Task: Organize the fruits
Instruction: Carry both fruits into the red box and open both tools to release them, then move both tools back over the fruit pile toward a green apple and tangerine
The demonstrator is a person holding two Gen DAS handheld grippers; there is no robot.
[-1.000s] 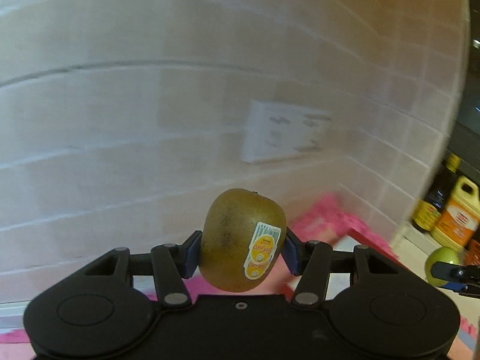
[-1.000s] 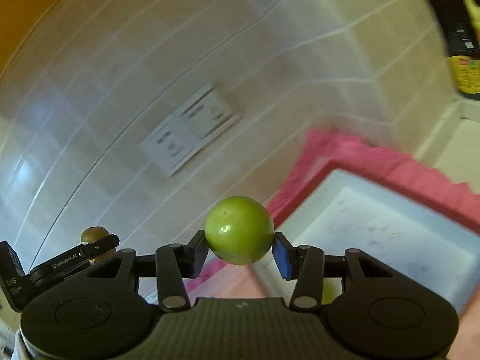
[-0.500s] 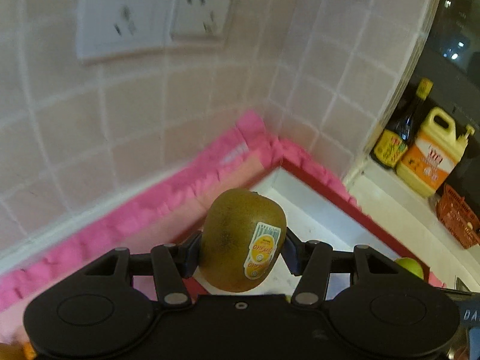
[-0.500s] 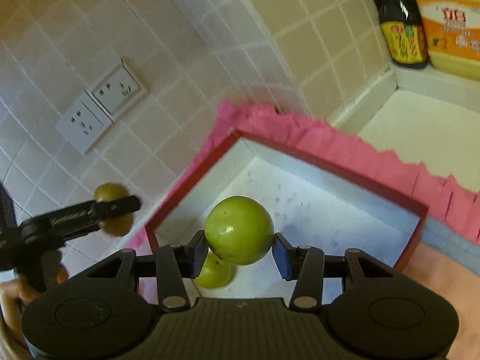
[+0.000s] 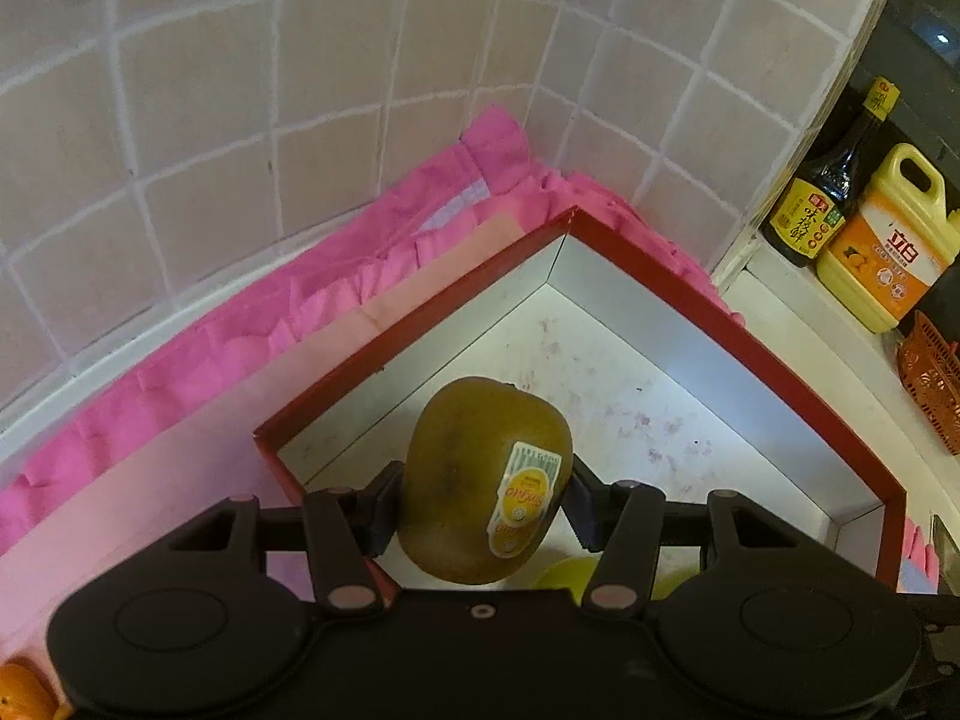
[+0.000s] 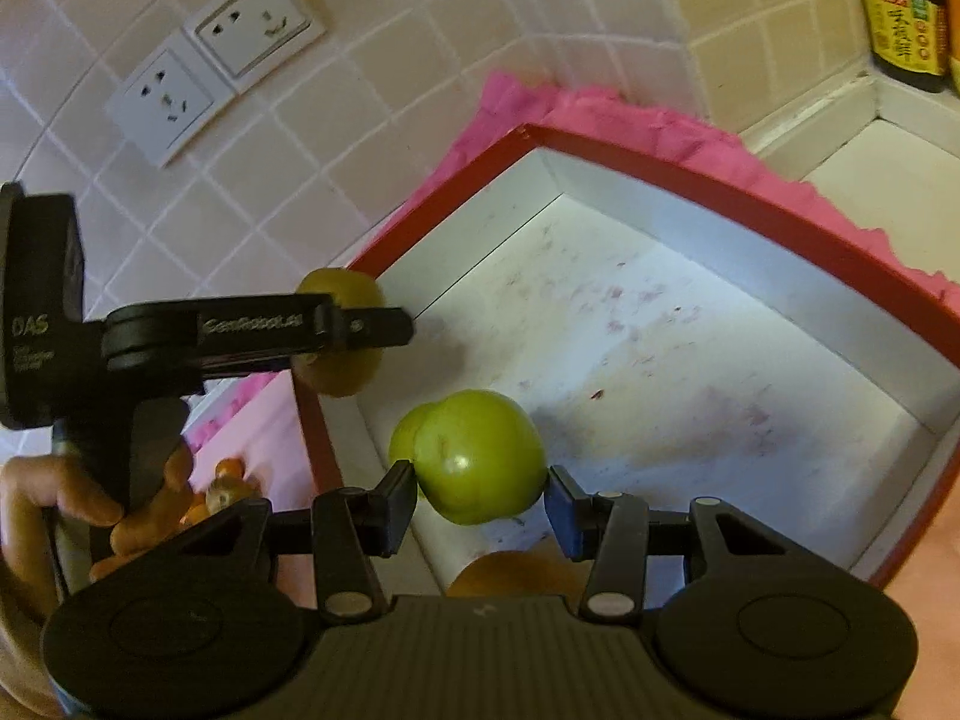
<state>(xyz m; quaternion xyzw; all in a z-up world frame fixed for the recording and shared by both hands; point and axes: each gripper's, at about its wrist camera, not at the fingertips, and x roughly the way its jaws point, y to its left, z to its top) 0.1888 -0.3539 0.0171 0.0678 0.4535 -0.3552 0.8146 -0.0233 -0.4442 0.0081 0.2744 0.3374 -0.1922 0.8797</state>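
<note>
Left gripper (image 5: 483,510) with jaws clamped on a stickered kiwi (image 5: 480,480), hanging over the near-left corner of the red-rimmed box (image 5: 690,288). Right gripper (image 6: 480,501) with jaws clamped on a green fruit (image 6: 480,462), held above the box's white floor near its left wall, a second green fruit (image 6: 405,438) just behind and an orange (image 6: 510,576) below. Pink cloth (image 5: 252,324) under the box on the table; bottle (image 5: 831,180) and jug (image 5: 888,240) by the wall at right.

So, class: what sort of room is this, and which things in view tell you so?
Most likely a kitchen counter corner: tiled wall, sauce bottle beside a detergent jug, and wall sockets.
</note>
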